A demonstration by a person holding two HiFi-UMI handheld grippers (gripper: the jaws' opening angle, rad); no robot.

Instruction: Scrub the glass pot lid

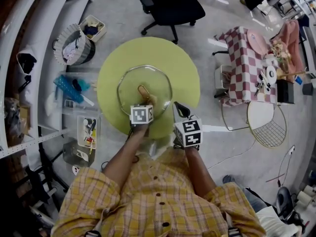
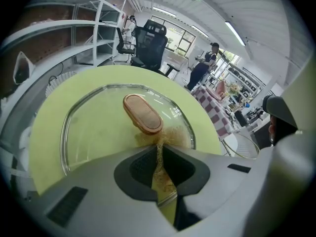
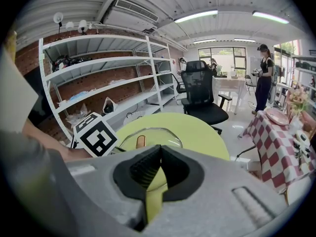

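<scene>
1. Two jaws of the left gripper [image 2: 159, 146] are closed tight on a tan scouring pad [image 2: 168, 135], whose frayed end sticks out past the tips.
2. That pad rests on the glass pot lid [image 2: 98, 127], just on the near side of its brown handle [image 2: 142, 113].
3. The lid lies flat, handle up, at the middle of the round green table [image 1: 182, 68].
4. The right gripper [image 3: 159, 152] has its jaws pressed together on nothing and hangs over the table's near right edge, clear of the lid.
5. The scrubbing step seems under way; next, I judge, the pad must be rubbed across the glass around the handle, pressing lightly so the unheld lid does not slide.
</scene>
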